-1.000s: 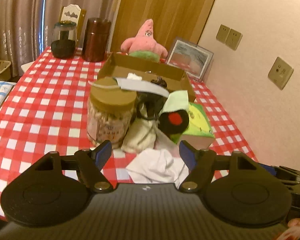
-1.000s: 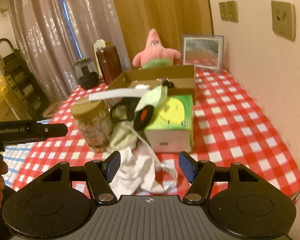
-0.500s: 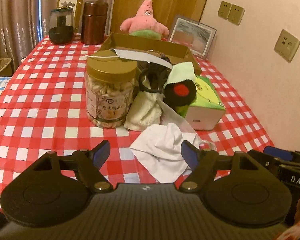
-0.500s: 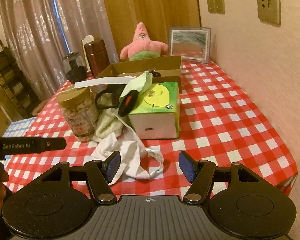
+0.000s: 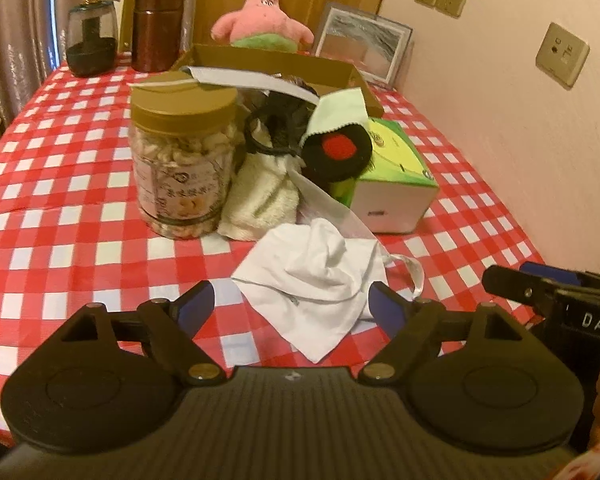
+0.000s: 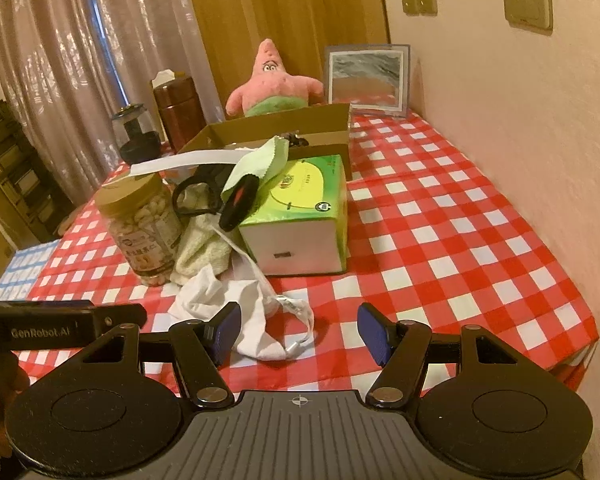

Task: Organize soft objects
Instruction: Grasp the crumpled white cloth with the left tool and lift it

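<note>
A crumpled white cloth bag [image 5: 312, 276] lies on the red checked table just ahead of my open, empty left gripper [image 5: 290, 306]. Behind it a cream towel [image 5: 260, 196] leans on a nut jar [image 5: 184, 160], with a black-and-red round pad [image 5: 336, 152], a pale green cloth [image 5: 340, 114] and a black strap [image 5: 276, 128] piled above. In the right wrist view the white bag [image 6: 236, 304] sits by the left finger of my open, empty right gripper [image 6: 298, 330]. A pink plush star [image 6: 274, 84] stands behind an open cardboard box [image 6: 276, 136].
A green tissue box [image 6: 304, 216] stands right of the pile. A brown canister [image 5: 156, 28], a dark glass jar [image 5: 90, 40] and a framed picture [image 6: 366, 78] stand at the table's far end. The wall with sockets runs along the right. The table edge drops off at the right front.
Both grippers have moved closer to the pile and lower; the white bag now lies right in front of their fingers. Nothing on the table has moved.
</note>
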Available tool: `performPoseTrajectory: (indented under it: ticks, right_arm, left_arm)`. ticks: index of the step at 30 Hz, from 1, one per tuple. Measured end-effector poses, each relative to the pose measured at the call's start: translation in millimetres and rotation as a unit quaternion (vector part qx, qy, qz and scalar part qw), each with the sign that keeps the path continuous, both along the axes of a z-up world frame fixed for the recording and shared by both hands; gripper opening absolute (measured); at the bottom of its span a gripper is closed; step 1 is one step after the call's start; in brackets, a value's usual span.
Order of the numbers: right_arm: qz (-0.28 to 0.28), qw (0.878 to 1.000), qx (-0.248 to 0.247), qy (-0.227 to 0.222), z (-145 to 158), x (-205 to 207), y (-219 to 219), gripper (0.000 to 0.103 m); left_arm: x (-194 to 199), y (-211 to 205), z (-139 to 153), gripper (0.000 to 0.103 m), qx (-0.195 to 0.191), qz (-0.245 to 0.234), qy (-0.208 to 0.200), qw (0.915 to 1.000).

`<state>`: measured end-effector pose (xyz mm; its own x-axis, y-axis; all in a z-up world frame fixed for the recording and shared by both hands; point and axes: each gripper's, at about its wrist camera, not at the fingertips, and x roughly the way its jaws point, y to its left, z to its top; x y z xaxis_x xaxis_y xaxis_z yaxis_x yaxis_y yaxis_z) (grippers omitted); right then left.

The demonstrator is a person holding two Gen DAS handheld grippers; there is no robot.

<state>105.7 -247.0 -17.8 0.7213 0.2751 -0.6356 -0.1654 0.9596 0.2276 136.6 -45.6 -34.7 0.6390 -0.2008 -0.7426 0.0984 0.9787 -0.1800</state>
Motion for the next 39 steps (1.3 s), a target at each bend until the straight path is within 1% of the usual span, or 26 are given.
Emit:
performPoseTrajectory:
  ticks: [4,12,15,20,23,25,27,29,31,33,34,35,36,38,39]
  right_arm:
    - [-0.008,1.0,0.005,0.005,-4,6,-4,0.064]
    - [-0.022,0.999,0.017,0.017,-11,18,-10,0.064]
    - [-0.029,0.999,0.021,0.021,-13,23,-13,0.064]
    - [-0.039,0.998,0.028,0.034,-19,31,-18,0.064]
    - [-0.041,0.998,0.03,0.04,-22,33,-19,0.064]
    - [-0.042,0.998,0.03,0.042,-24,35,-19,0.064]
    - [-0.042,0.998,0.03,0.045,-24,36,-19,0.064]
    - [-0.043,0.998,0.029,0.046,-26,37,-18,0.064]
    - [-0.043,0.998,0.029,0.047,-26,38,-16,0.064]
    - [-0.042,0.998,0.029,0.048,-26,38,-15,0.064]
    - [-0.041,0.998,0.029,0.047,-26,39,-14,0.064]
    - [-0.04,0.998,0.03,0.046,-26,39,-13,0.064]
    - [-0.038,0.998,0.028,0.045,-26,38,-11,0.064]
    - [-0.035,0.998,0.025,0.044,-26,39,-8,0.064]
    - [-0.035,0.998,0.025,0.043,-26,38,-7,0.064]
  left_arm:
    - [10,-6,-10,0.084,0.001,-0.01,0.01,0.9999]
    - [34,-21,-33,0.085,0.019,-0.038,0.022,0.9988]
    - [43,-25,-40,0.085,0.016,-0.048,0.022,0.9985]
    - [57,-37,-54,0.085,0.027,-0.061,0.023,0.9975]
    - [62,-42,-62,0.084,0.035,-0.068,0.028,0.9967]
    - [64,-45,-66,0.081,0.04,-0.072,0.032,0.9961]
    - [65,-45,-71,0.076,0.048,-0.072,0.04,0.9954]
    - [63,-44,-73,0.073,0.054,-0.072,0.042,0.995]
    - [62,-40,-73,0.066,0.056,-0.07,0.04,0.9952]
    - [61,-36,-71,0.049,0.056,-0.066,0.04,0.9954]
    - [60,-34,-70,0.045,0.058,-0.065,0.04,0.9954]
    - [59,-30,-69,0.036,0.056,-0.063,0.042,0.9956]
    - [58,-26,-68,0.024,0.051,-0.06,0.044,0.9959]
    - [56,-18,-67,0.01,0.048,-0.051,0.05,0.9963]
    - [55,-15,-66,0.009,0.042,-0.047,0.053,0.9966]
